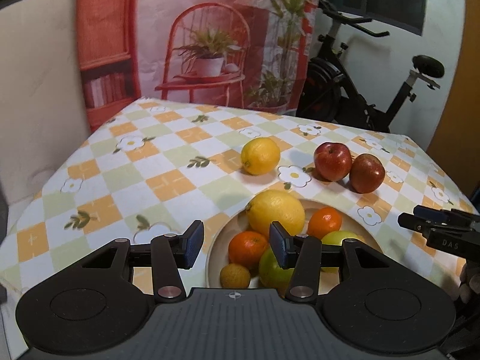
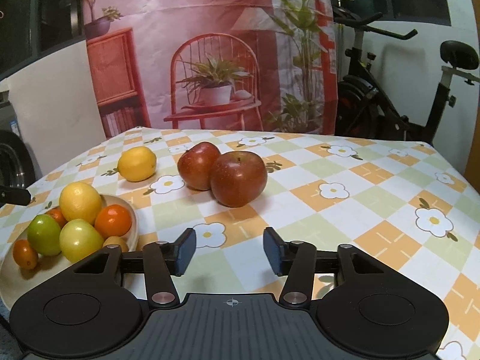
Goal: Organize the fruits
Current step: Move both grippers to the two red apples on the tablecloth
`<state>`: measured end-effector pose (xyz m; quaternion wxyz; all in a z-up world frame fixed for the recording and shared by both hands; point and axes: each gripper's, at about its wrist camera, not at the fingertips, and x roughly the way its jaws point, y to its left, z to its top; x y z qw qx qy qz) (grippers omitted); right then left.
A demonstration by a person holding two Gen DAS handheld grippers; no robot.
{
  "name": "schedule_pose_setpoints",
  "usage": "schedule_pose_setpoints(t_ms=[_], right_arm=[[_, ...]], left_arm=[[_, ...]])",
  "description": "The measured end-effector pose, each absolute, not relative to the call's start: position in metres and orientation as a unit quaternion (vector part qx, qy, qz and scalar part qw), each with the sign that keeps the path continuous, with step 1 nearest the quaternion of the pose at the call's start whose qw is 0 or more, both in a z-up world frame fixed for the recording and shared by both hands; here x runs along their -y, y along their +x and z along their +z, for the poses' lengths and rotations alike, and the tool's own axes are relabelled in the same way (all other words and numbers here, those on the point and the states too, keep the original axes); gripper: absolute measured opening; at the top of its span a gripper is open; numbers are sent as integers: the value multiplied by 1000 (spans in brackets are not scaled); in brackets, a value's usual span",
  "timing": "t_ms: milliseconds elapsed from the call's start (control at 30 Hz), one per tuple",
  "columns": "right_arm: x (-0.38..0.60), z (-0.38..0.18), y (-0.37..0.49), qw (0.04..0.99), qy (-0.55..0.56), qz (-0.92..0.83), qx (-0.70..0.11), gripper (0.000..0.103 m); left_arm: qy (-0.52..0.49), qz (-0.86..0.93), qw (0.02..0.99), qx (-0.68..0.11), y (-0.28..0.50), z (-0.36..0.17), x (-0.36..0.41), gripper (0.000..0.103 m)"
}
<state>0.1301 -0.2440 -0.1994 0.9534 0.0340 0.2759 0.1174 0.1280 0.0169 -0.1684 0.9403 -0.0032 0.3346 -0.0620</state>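
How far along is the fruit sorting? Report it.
Done: the bowl already holds a lemon, oranges and green fruit. In hand: nothing; the left gripper and right gripper are both open. Left: the loose lemon and two red apples on the tablecloth.

A bowl (image 2: 133, 210) sits at the worktop's (image 2: 345, 225) left, with citrus fruits and pears piled in it. Behind it lies a lemon (image 2: 137, 163); to that lemon's right, two apples (image 2: 237, 178) touch each other.
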Motion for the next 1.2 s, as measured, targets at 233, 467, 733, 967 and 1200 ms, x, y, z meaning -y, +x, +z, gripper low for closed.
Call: schedule_pose_setpoints(t_ms=[233, 467, 733, 967, 1200], right_arm=[[255, -197, 142, 953, 52, 107, -278, 52], [255, -191, 162, 957, 36, 122, -260, 58], [252, -192, 195, 956, 5, 141, -256, 64], [246, -204, 214, 946, -3, 165, -280, 66], [244, -208, 230, 938, 3, 184, -295, 66]], left_arm=[[-6, -77, 945, -316, 151, -151, -8, 51], [-13, -101, 949, -299, 182, -128, 11, 51], [-8, -133, 939, -318, 220, -127, 45, 51], [-11, -210, 908, -363, 271, -140, 85, 50], [-10, -264, 878, -400, 299, -169, 121, 39]])
